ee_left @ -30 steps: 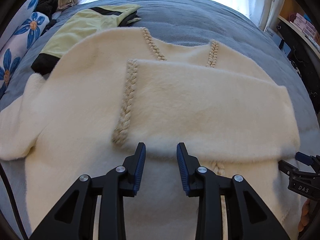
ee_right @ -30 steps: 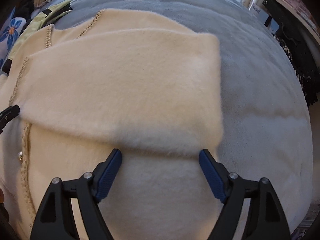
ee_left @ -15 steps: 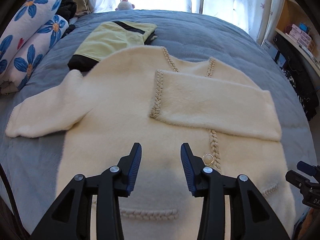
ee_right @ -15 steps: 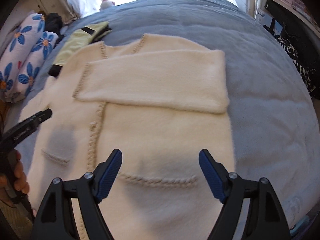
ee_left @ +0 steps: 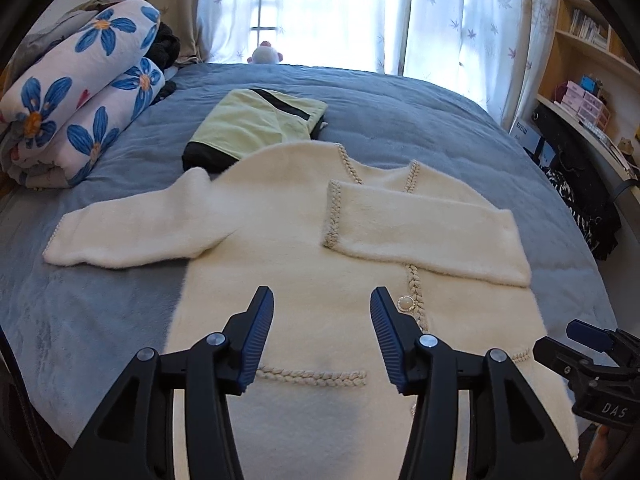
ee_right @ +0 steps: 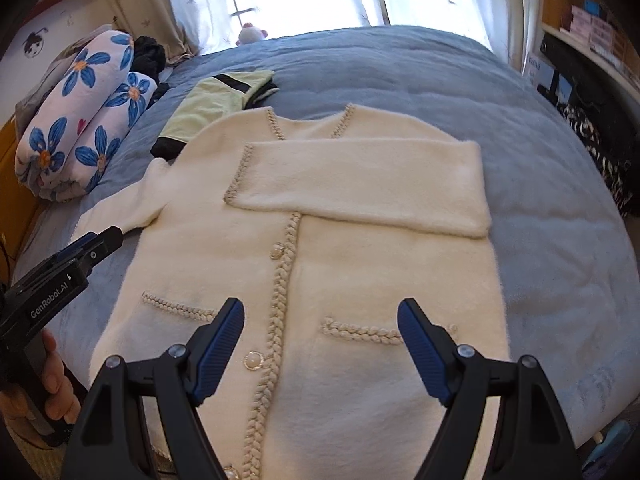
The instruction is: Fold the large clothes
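While both grippers hover apart over its hem, left gripper [ee_left: 322, 334] and right gripper [ee_right: 320, 344] gaping and empty, the cardigan [ee_right: 320, 264] lies flat on the bed [ee_right: 540, 140]; one sleeve [ee_right: 360, 184] folded across the chest, the other sleeve [ee_left: 132, 232] spread out.

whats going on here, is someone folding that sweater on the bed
Yes. A person holding a claw in each hand is folding a cream cardigan laid flat, front up, on a blue bed. One sleeve is already folded across the chest; the other sleeve lies spread out to the side. Both the left claw and the right claw are open above the lower part of the cardigan, holding nothing. A folded yellow-green garment lies just beyond it.
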